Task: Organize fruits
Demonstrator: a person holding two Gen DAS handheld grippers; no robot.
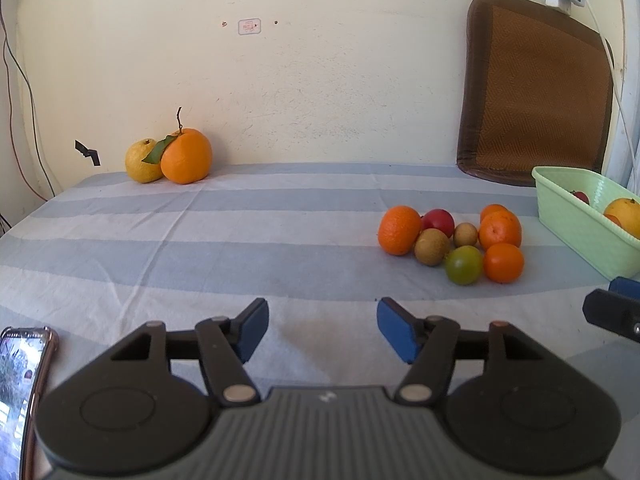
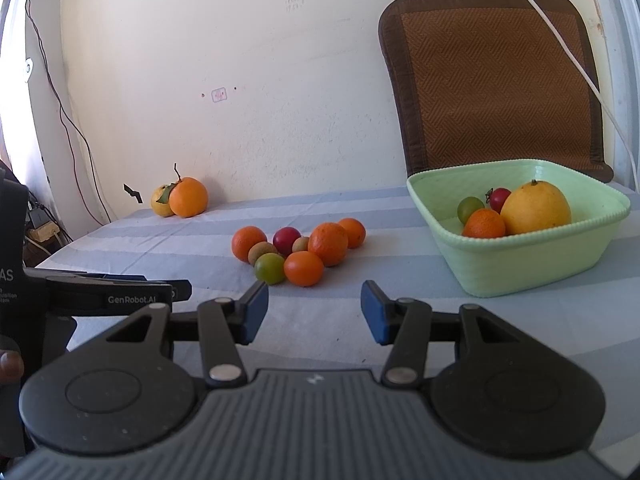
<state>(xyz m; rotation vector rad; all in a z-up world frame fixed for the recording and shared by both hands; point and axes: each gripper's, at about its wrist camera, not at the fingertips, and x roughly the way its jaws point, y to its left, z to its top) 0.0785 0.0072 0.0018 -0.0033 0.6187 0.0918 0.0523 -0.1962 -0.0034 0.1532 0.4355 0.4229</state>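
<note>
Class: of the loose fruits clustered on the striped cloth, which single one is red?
The red fruit at the back of the cluster, between the leftmost orange and the biggest orange. The others in the pile are orange, brown or green.

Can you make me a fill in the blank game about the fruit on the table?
1. The green basket holds ____ fruits.
2. The biggest fruit in the basket is the colour ____.
3. By the wall, the orange with a leaf touches a ____ fruit.
4. The jaws of the right gripper are ____ and hold nothing.

Missing words: four; yellow; yellow; open
</note>
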